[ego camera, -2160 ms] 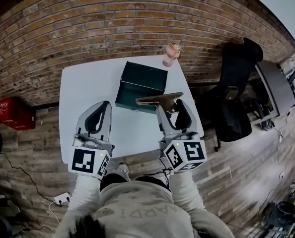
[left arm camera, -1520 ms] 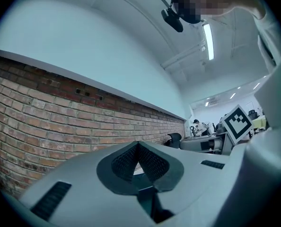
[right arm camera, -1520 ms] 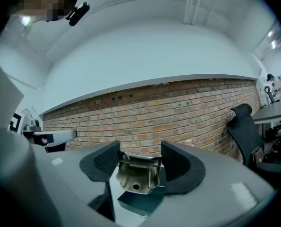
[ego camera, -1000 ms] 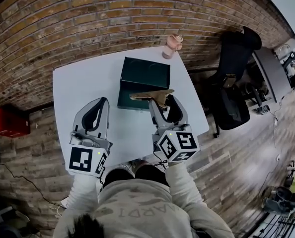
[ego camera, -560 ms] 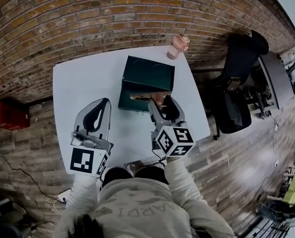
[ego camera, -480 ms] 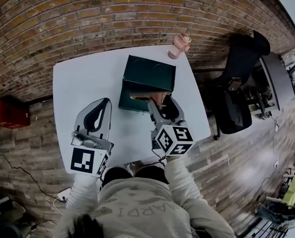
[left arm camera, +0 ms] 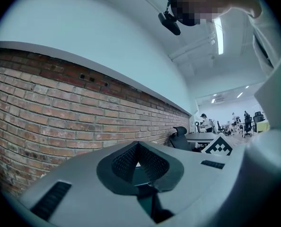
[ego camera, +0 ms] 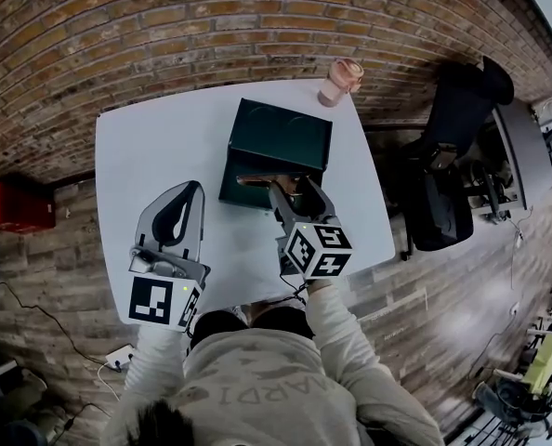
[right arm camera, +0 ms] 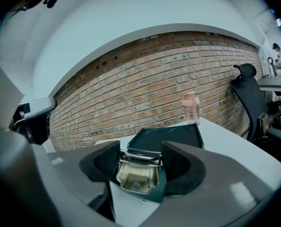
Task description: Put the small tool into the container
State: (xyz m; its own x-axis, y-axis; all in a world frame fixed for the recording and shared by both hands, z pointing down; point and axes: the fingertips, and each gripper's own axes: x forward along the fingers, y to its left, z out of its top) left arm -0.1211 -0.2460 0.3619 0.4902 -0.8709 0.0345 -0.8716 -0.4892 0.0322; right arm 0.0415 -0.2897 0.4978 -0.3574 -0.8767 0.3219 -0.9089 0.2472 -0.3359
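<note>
A dark green container (ego camera: 282,137) lies open on the white table (ego camera: 155,151), its lid (right arm camera: 171,137) standing up at the far side. My right gripper (ego camera: 289,190) is shut on the small brass-coloured metal tool (ego camera: 269,182), holding it level over the container's near edge. In the right gripper view the tool (right arm camera: 136,176) sits between the two dark pads (right arm camera: 182,167), just in front of the container. My left gripper (ego camera: 189,196) hovers over the table to the left of the container, shut and empty; its pads (left arm camera: 139,161) meet at the tip.
A pink bottle (ego camera: 339,80) stands at the table's far right corner, behind the container. A black office chair (ego camera: 448,156) is off the table's right side, a brick wall (ego camera: 164,35) runs behind, and a red box (ego camera: 16,207) is on the floor at left.
My right gripper has carried the tool forward and slightly left, from over the bare table to over the container's near edge. The left gripper has stayed put.
</note>
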